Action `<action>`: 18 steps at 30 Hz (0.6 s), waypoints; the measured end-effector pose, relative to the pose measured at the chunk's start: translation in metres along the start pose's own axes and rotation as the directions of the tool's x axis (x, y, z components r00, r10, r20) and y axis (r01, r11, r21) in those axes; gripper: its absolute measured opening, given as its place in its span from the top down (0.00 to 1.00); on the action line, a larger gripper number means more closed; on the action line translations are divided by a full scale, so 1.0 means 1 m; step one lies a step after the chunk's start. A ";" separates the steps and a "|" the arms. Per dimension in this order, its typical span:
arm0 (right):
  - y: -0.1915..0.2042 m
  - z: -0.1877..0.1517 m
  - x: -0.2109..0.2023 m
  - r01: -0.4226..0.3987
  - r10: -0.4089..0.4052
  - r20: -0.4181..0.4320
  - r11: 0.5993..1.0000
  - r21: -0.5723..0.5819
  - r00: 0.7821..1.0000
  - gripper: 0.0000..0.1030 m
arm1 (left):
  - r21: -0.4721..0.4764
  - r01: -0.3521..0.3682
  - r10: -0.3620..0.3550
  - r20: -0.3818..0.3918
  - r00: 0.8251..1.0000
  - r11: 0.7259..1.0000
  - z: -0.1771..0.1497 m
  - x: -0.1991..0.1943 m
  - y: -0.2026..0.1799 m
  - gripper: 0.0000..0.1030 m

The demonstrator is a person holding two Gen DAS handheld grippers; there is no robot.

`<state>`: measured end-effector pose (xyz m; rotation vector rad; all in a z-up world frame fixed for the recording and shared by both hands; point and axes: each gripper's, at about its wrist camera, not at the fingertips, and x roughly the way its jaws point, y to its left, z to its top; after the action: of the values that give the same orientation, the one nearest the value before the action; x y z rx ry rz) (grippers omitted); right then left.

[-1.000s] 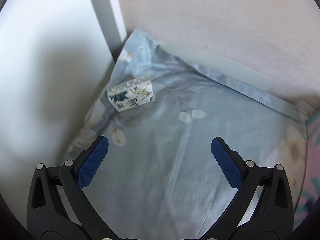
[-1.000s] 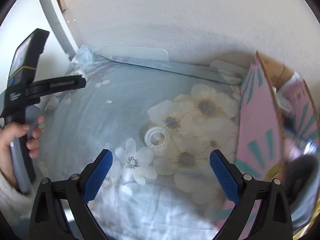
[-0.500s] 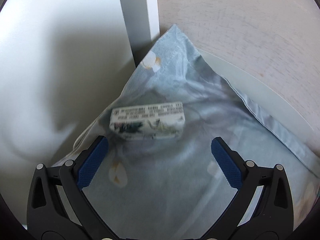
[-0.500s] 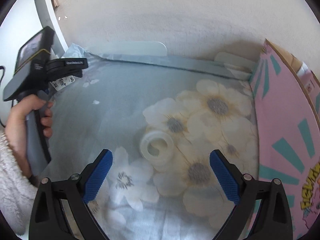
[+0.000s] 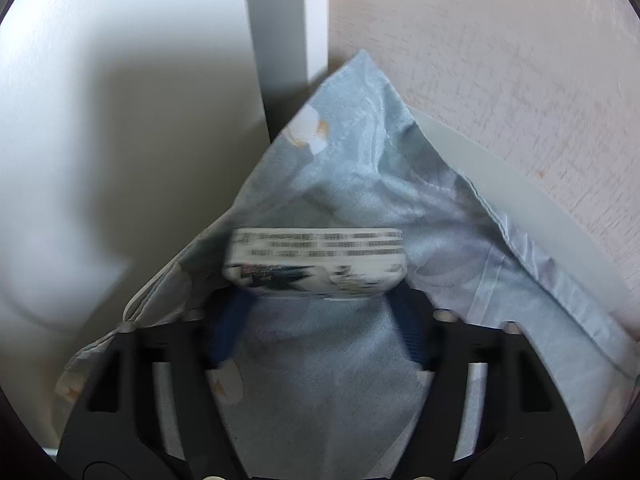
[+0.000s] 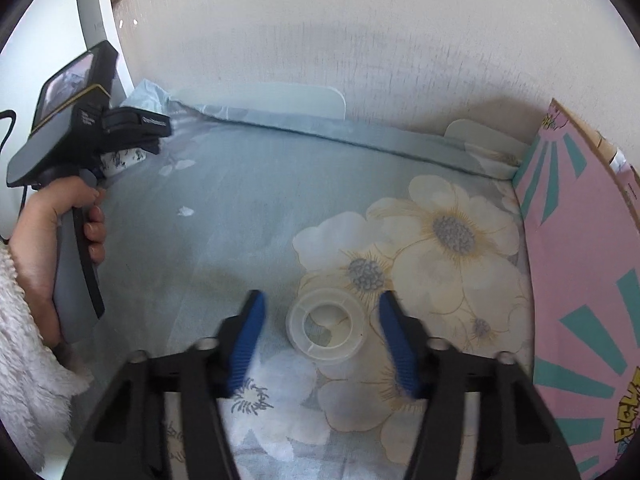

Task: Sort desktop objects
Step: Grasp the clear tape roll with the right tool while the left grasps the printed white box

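A small white packet with printed text and a blue pattern lies in the corner of the blue flowered cloth. My left gripper points down at it. Its jaws are closing, and the blurred blue pads pinch the packet's near lower edge at both ends. From the right wrist view, that gripper stands over the packet at the far left. A clear tape roll lies flat on the cloth. My right gripper straddles it with jaws closing, and a small gap is left on each side.
A pink cardboard box with teal rays stands close on the right. The wall runs behind the cloth, with a white post in the corner. A person's hand in a fluffy white sleeve holds the left gripper's handle.
Both grippers have come down closer to the cloth. Both pairs of jaws have narrowed from wide open, the left onto the packet and the right around the tape roll.
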<state>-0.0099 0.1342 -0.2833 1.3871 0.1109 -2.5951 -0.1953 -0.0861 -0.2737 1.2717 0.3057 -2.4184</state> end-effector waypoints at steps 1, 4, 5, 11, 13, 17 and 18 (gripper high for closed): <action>0.001 0.000 0.000 0.005 -0.005 0.000 1.000 -0.004 1.000 0.62 | -0.003 -0.002 0.002 0.000 1.000 1.000 0.000 -0.001 0.000 0.43; 0.003 0.002 -0.001 0.007 -0.007 0.008 1.000 -0.005 1.000 0.62 | -0.006 -0.001 0.001 0.009 1.000 1.000 -0.005 -0.005 0.000 0.43; 0.003 0.003 -0.001 0.008 -0.008 0.009 1.000 -0.004 1.000 0.62 | -0.005 -0.001 0.001 0.012 1.000 1.000 -0.006 -0.007 0.000 0.43; 0.005 0.011 -0.007 0.006 -0.006 0.022 1.000 -0.004 1.000 0.62 | 0.019 0.025 -0.025 0.012 1.000 0.999 -0.015 -0.025 -0.008 0.43; 0.006 0.015 -0.008 0.005 -0.005 0.020 1.000 -0.006 1.000 0.62 | 0.053 0.039 -0.039 0.001 0.999 0.998 -0.017 -0.034 -0.014 0.43; 0.004 0.027 -0.019 -0.007 0.007 0.018 1.000 -0.001 1.000 0.62 | 0.152 0.113 -0.108 -0.045 0.993 0.982 -0.018 -0.060 -0.030 0.43; 0.003 0.032 -0.024 -0.011 0.011 0.024 1.000 -0.002 1.000 0.62 | 0.175 0.127 -0.120 -0.053 0.991 0.976 -0.018 -0.065 -0.034 0.43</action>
<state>-0.0225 0.1298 -0.2450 1.3515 0.1022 -2.6014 -0.1639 -0.0336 -0.2295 1.4204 0.1890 -2.5750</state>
